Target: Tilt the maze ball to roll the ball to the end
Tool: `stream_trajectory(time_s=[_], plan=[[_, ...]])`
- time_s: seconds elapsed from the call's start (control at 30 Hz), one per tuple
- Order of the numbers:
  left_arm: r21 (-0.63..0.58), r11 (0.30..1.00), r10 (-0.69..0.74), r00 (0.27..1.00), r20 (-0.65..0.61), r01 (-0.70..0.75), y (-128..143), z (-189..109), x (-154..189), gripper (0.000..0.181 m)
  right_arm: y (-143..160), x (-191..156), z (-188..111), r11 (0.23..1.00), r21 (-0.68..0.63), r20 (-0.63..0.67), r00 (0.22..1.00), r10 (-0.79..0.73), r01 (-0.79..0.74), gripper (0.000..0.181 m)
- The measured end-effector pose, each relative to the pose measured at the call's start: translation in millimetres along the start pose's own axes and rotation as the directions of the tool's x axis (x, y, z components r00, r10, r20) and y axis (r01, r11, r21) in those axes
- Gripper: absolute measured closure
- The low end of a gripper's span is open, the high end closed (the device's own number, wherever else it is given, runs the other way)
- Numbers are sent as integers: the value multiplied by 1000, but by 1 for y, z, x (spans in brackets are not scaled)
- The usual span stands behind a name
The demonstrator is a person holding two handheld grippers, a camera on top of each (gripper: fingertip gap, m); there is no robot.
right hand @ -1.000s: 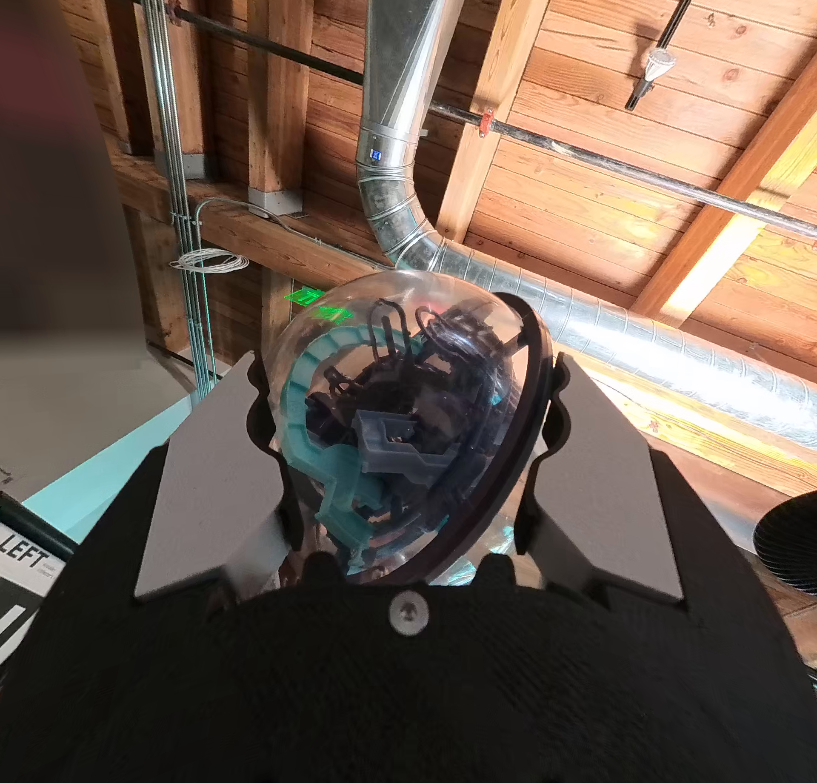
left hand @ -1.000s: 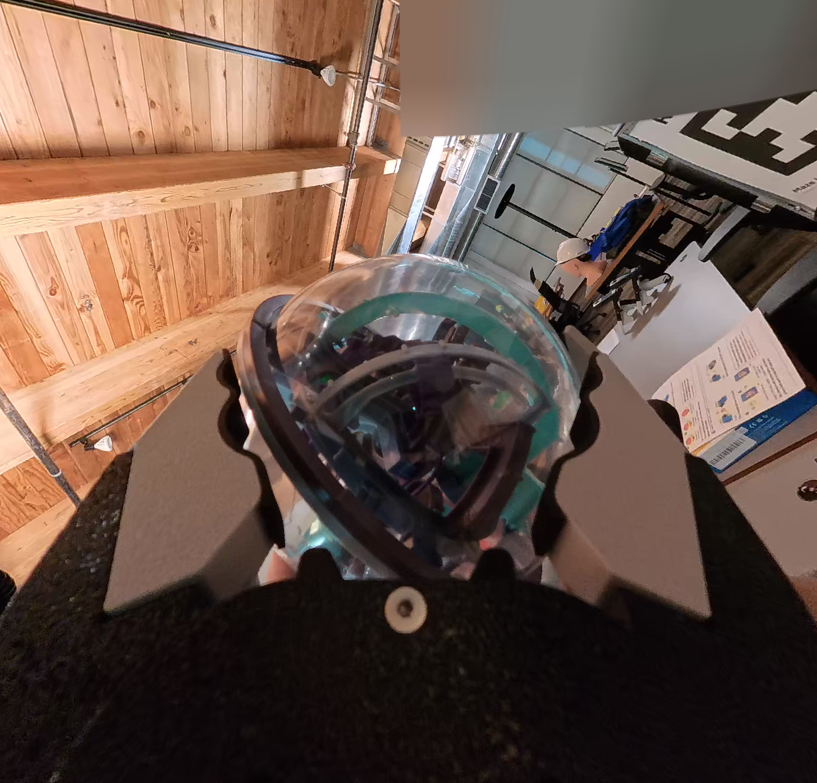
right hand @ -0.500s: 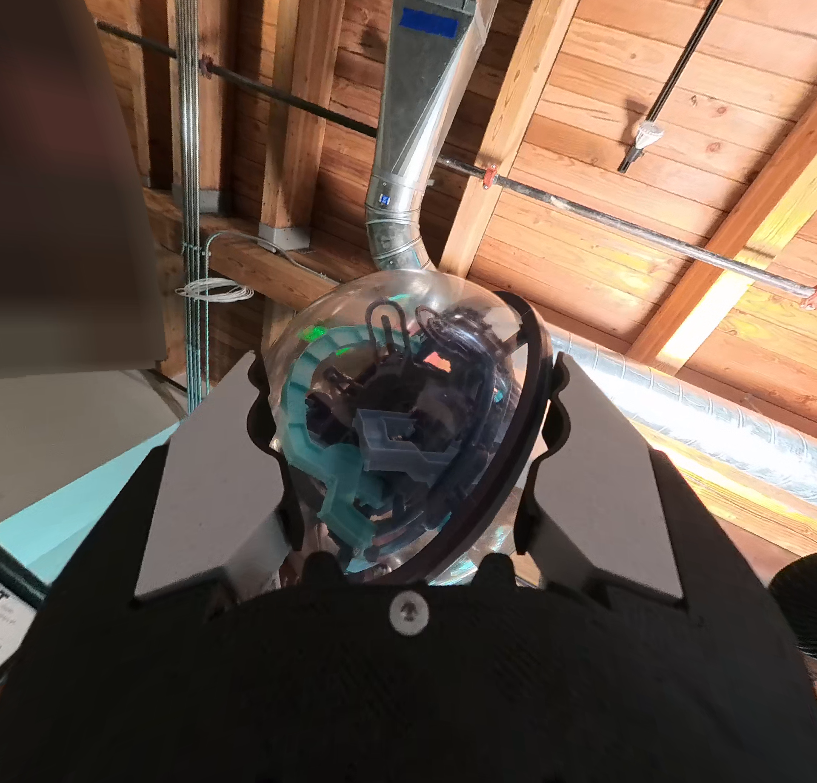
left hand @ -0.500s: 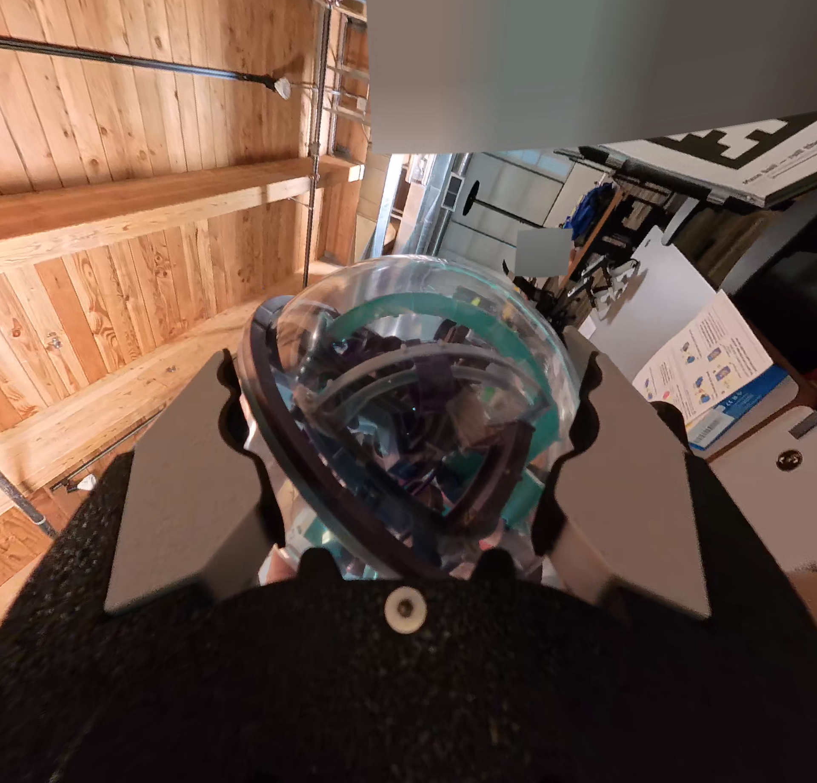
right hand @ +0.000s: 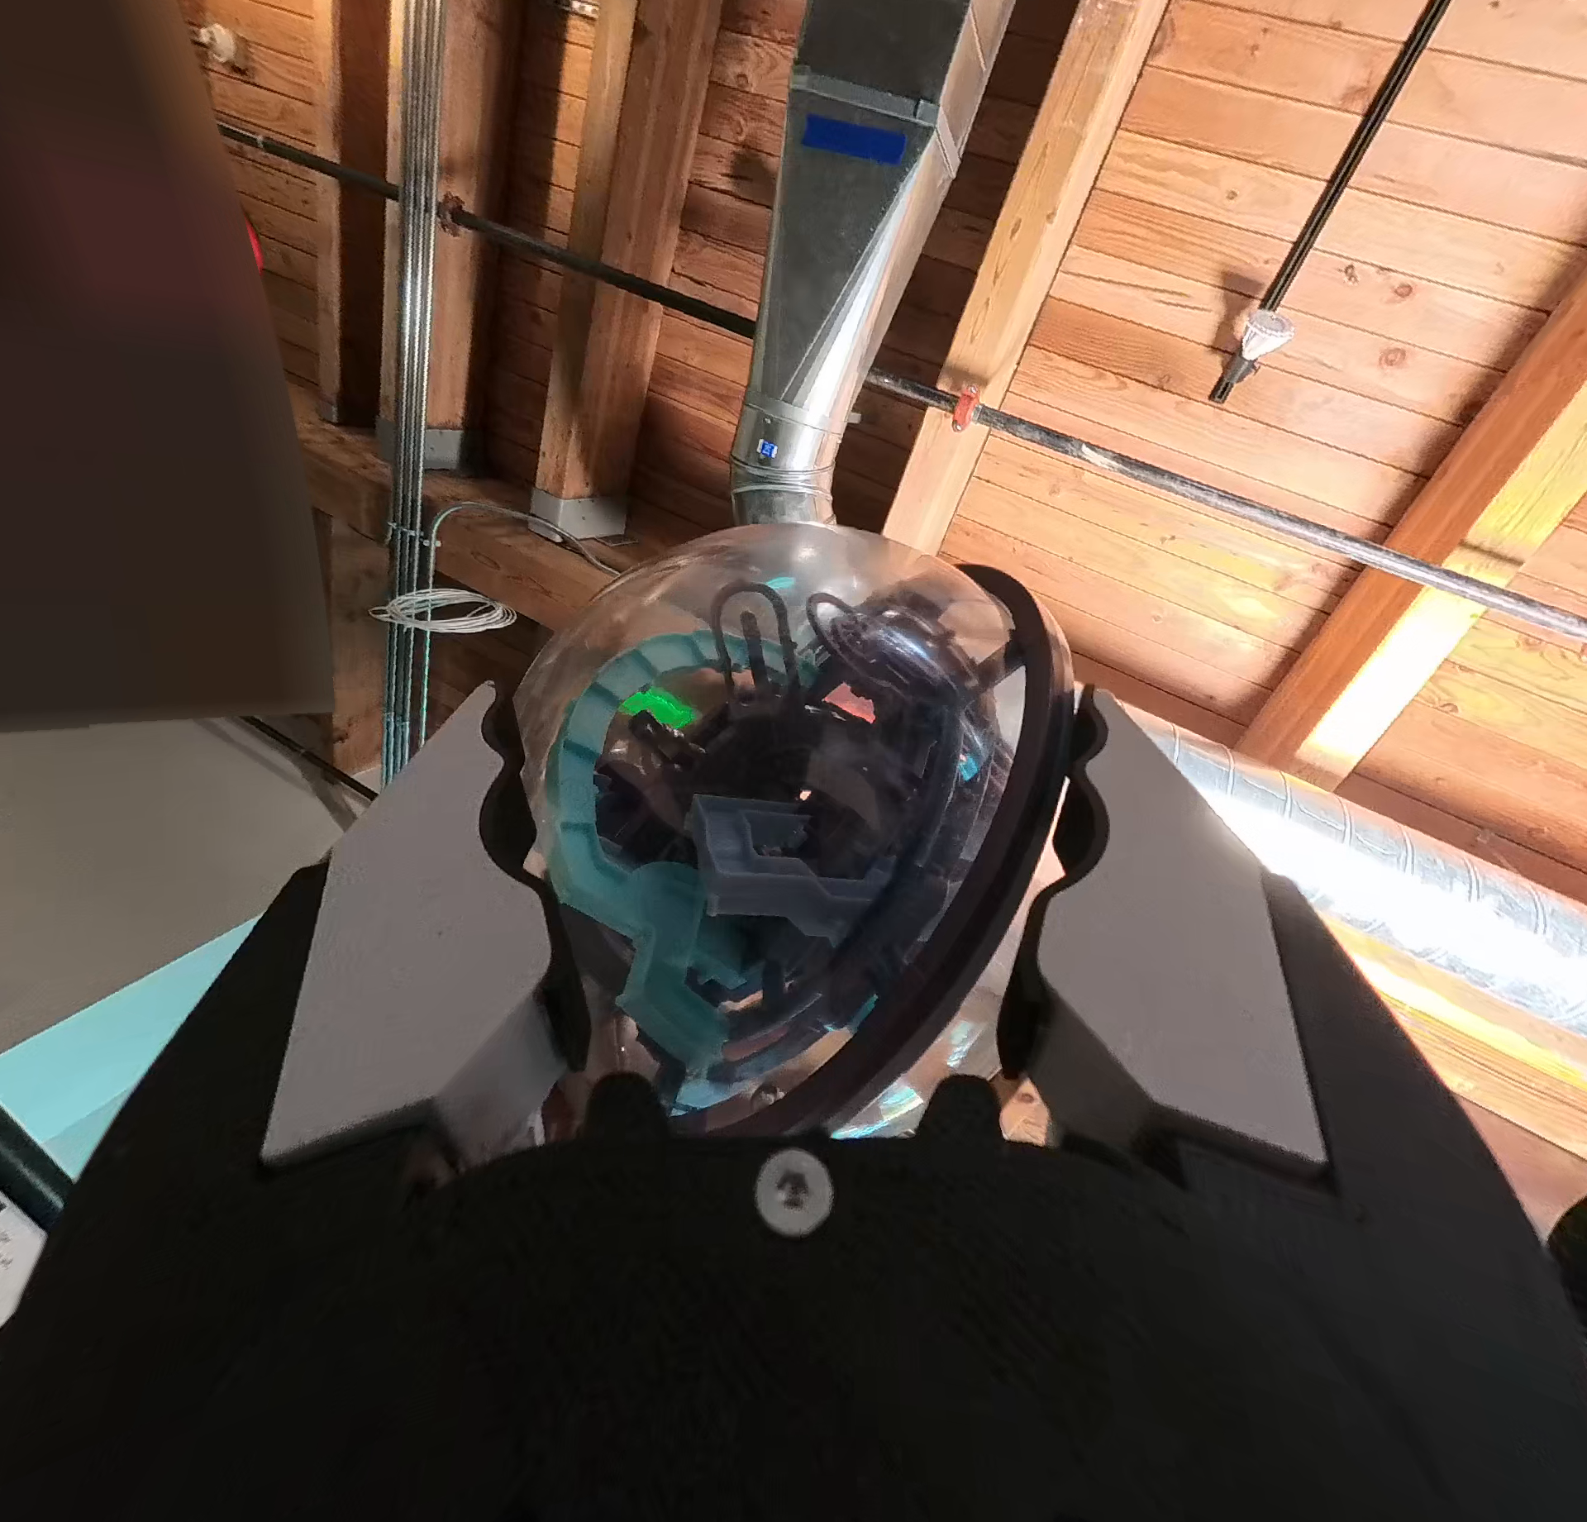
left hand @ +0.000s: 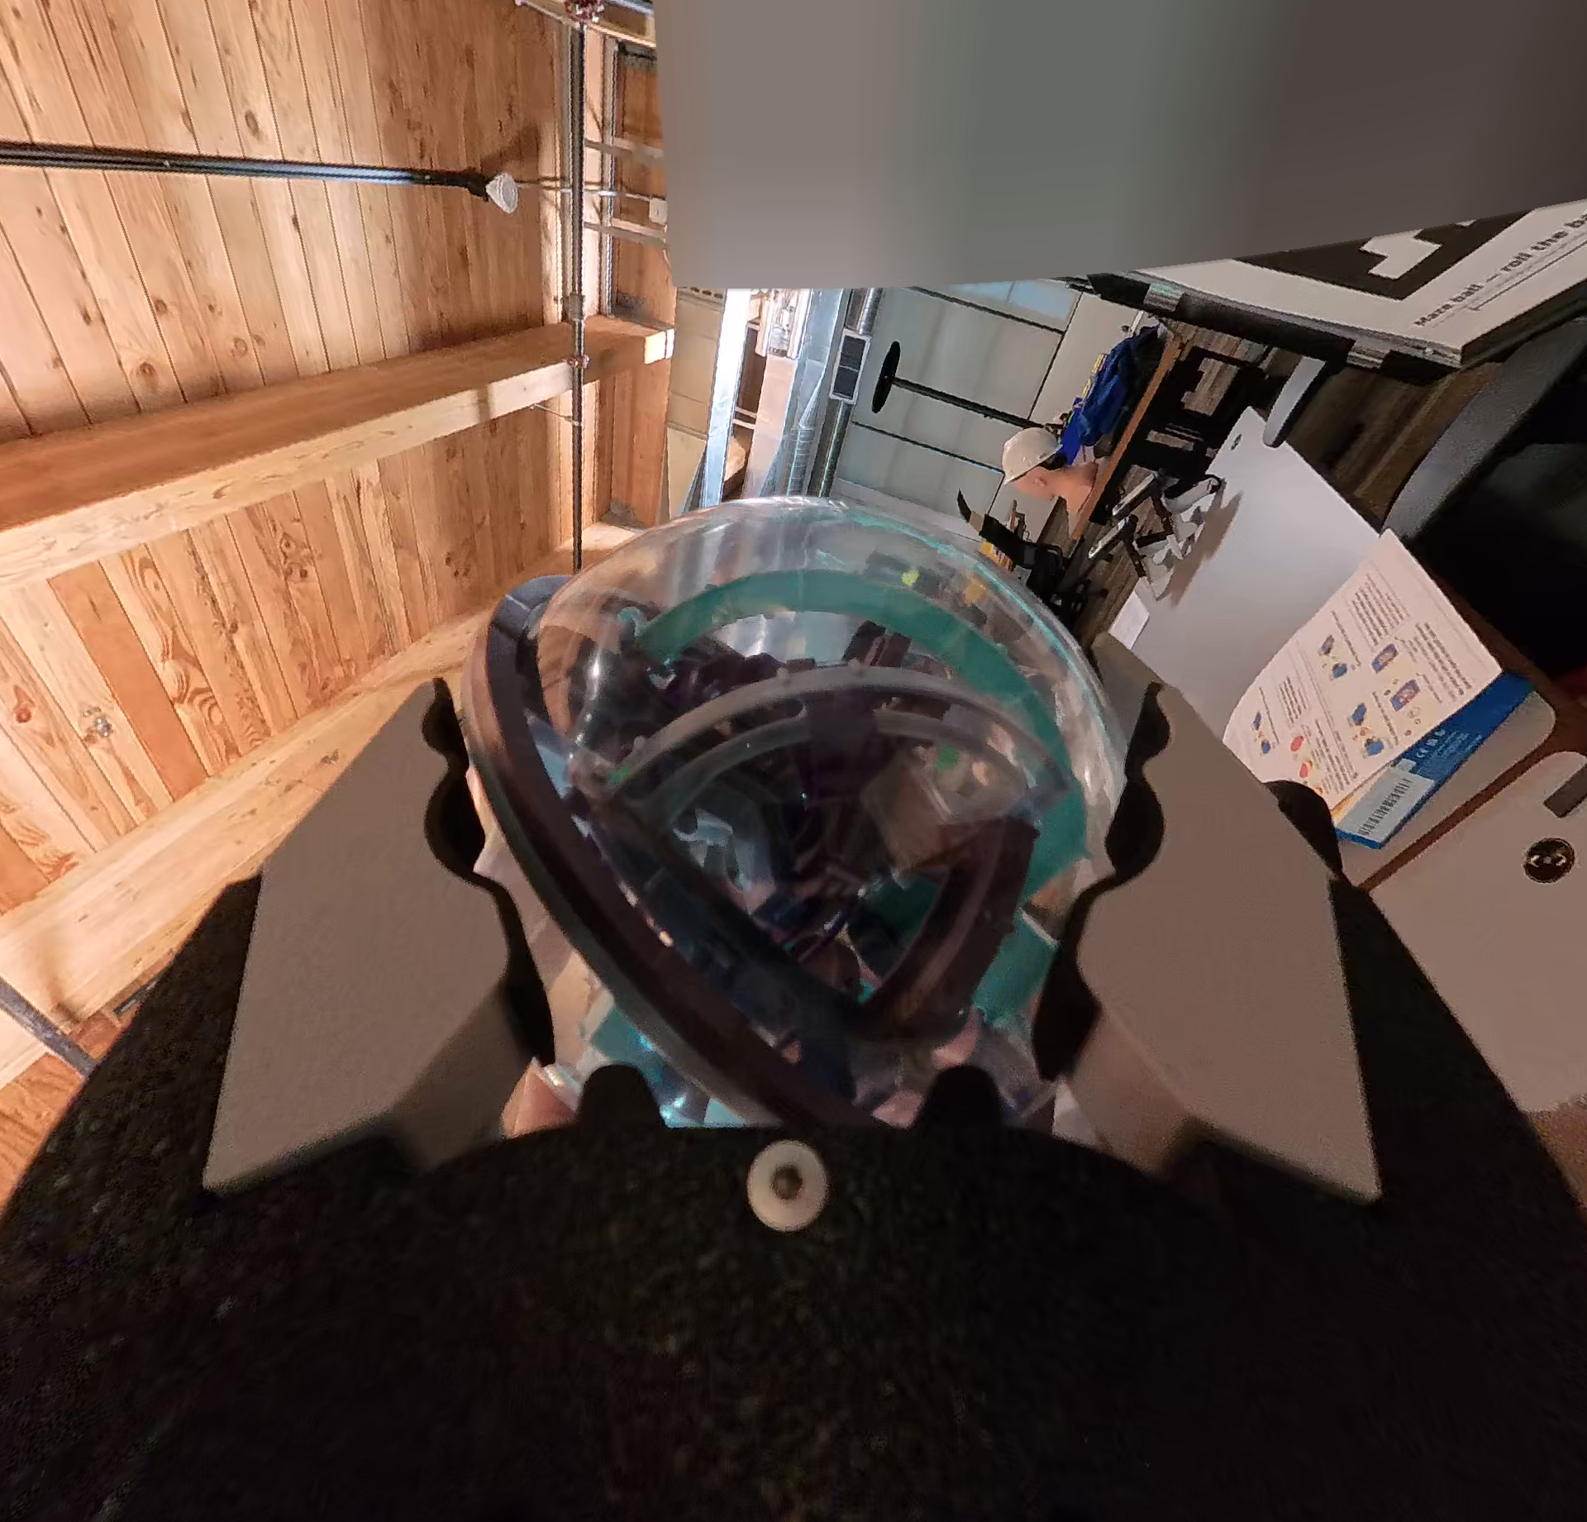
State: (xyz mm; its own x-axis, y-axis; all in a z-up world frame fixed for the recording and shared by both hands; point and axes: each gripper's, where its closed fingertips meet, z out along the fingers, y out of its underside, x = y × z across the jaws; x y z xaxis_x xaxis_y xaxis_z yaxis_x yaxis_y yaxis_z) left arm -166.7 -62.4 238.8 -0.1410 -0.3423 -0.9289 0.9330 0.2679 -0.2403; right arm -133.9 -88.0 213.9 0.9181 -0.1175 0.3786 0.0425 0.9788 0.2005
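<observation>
Overhead, wooden ceiling [right hand: 1288, 235] behind tongs-held maze ball [right hand: 773, 836].

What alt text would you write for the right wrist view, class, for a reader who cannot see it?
The right gripper clamps a clear maze ball with teal and dark tracks inside, held up toward a wooden ceiling. A metal duct runs behind it.

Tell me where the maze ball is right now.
The maze ball sits centre frame in both wrist views, clamped between the jaws of the left gripper and of the right gripper, raised toward the wooden ceiling.
</observation>
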Motion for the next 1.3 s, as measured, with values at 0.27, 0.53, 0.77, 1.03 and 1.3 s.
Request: stream_trajectory(time_s=[0.27,0.53,0.77,1.03,1.3], plan=[[58,998,12,1000,9,-12,-9,-1,-8,36,1,-3,13,999,-22,43,999,-32,33,58],[32,998,48,999,-22,-48,-16,7,-14,36,-2,-1,21,999,24,47,999,-24,23,58],[3,998,63,998,-10,-63,-15,9,-19,36,1,3,26,1000,10,56,998,-3,2,58],[-22,994,-102,990,101,105,10,-5,-40,35,27,21,26,977,-206,-31,999,42,-47,57],[43,966,-260,946,192,256,25,-12,-52,33,41,36,26,934,-350,-128,991,35,-78,54]])
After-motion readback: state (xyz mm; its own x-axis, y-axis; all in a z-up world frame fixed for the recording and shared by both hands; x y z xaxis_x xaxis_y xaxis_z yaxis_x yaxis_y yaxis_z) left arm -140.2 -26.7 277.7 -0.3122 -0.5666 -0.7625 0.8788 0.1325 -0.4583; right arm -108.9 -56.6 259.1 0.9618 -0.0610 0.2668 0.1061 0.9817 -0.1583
